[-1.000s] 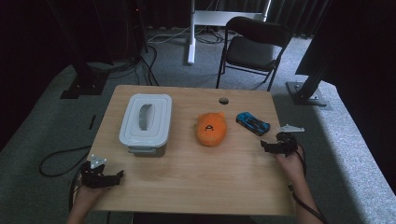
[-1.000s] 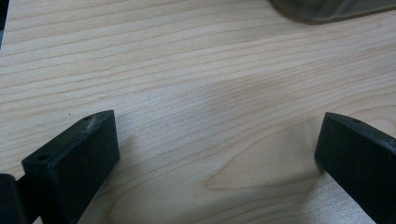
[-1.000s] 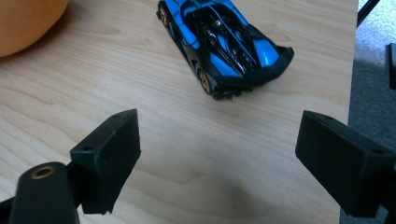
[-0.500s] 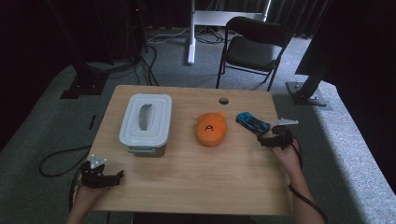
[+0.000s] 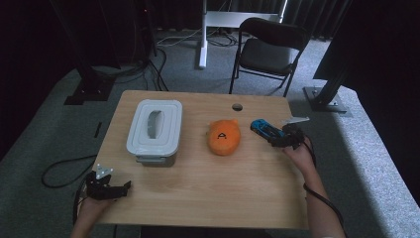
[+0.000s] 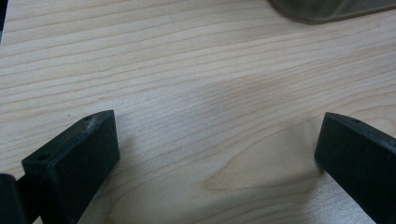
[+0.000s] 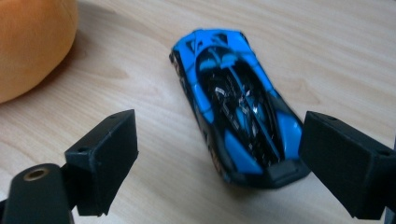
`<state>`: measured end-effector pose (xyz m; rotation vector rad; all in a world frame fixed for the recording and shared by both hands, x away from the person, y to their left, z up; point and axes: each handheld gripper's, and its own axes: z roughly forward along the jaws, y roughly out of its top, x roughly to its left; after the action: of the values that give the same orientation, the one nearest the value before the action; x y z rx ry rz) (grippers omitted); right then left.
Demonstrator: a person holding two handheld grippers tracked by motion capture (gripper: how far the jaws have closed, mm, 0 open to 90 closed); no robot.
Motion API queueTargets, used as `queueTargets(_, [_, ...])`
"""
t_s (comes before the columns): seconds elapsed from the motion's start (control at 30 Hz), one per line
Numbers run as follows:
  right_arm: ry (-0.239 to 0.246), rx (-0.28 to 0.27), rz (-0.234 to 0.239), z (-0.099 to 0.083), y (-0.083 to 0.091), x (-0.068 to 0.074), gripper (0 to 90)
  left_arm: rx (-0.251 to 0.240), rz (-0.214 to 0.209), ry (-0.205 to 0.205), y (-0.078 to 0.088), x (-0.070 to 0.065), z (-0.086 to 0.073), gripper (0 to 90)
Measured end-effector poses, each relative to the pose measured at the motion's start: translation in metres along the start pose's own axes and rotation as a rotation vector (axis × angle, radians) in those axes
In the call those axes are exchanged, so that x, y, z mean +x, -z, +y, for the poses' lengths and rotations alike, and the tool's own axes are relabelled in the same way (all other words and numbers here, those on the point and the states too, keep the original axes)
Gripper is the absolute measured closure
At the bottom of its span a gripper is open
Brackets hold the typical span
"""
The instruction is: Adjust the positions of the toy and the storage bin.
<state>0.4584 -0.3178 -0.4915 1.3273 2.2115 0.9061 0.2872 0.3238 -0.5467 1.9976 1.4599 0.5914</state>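
Observation:
A blue toy car [image 5: 265, 129] lies on the wooden table [image 5: 208, 183] at the right, beside an orange plush [image 5: 224, 137]. My right gripper [image 5: 278, 141] is open at the car's near end; in the right gripper view the car [image 7: 236, 105] lies between the spread jaws, and the right gripper [image 7: 219, 158] does not touch it. The orange plush [image 7: 28, 42] fills that view's upper left. My left gripper [image 5: 124, 187] rests open at the table's front left corner, and the left gripper [image 6: 215, 154] has bare wood between its jaws.
A white lidded box [image 5: 153, 130] stands at the table's left, and its edge [image 6: 327, 9] shows at the top of the left gripper view. A small hole [image 5: 237, 106] is near the table's far edge. A black chair [image 5: 270, 52] stands behind the table.
My right gripper has moved left toward the blue car and now has its jaws around the car's near end. The left gripper has stayed put.

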Motion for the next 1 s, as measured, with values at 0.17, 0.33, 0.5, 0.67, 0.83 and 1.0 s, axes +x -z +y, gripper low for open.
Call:
queueTargets(0.17, [0.022, 0.015, 0.02, 0.006, -0.005, -0.004, 11.5, 0.0, 0.0, -0.001, 0.0, 0.0, 0.0, 0.2])
queueTargets(0.33, [0.04, 0.046, 0.031, 0.011, -0.014, -0.006, 11.7, 0.0, 0.0, 0.0, 0.0, 0.0, 0.0, 0.3])
queueTargets(0.5, [0.058, 0.097, 0.028, 0.015, -0.025, -0.008, 11.8, 0.0, 0.0, 0.0, 0.0, 0.0, 0.0, 0.3])
queueTargets(0.67, [0.07, 0.129, 0.023, 0.019, -0.033, -0.012, 11.8, 0.0, 0.0, 0.0, 0.0, 0.0, 0.0, 0.2])
queueTargets(0.83, [0.093, 0.161, 0.015, 0.024, -0.043, -0.015, 11.7, 0.0, 0.0, 0.0, 0.0, 0.0, 0.0, 0.3])
queueTargets(1.0, [0.106, 0.179, 0.014, 0.027, -0.052, -0.016, 11.6, 0.001, 0.001, 0.001, 0.0, 0.0, 0.0, 0.3])
